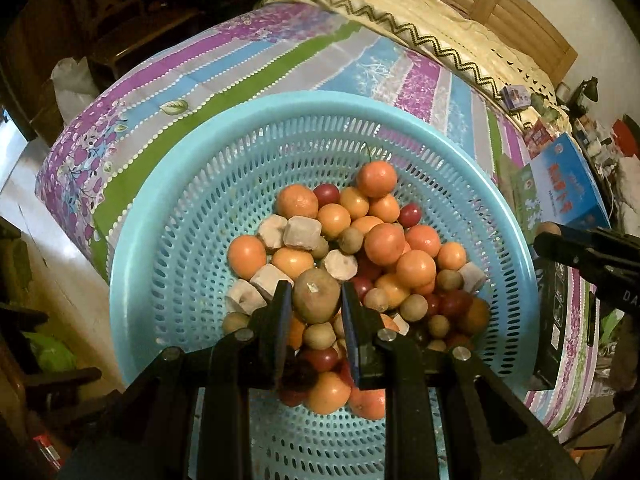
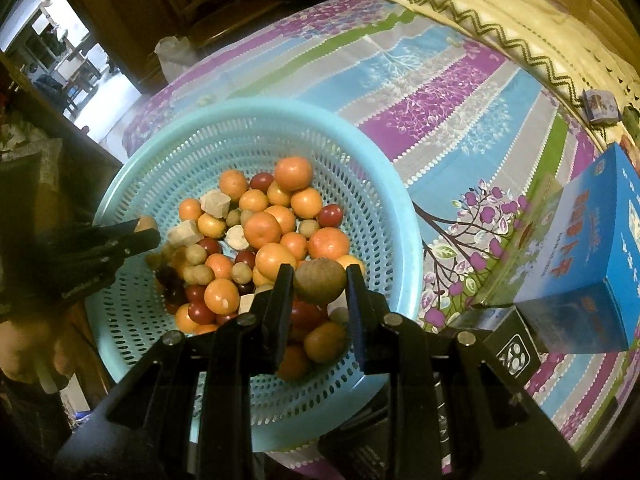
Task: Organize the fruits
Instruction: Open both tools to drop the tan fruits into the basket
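Observation:
A light blue slotted basket sits on the bed and holds a heap of oranges, dark red fruits, small brown round fruits and grey chunks. My left gripper is shut on a brown round fruit just above the heap. My right gripper is shut on another brown round fruit above the basket's near right side. Each gripper shows at the edge of the other's view, the right one and the left one.
The basket rests on a striped purple, blue and green bedspread. A blue box and a black box stand to the basket's right. A cream quilt lies behind. The floor drops off left.

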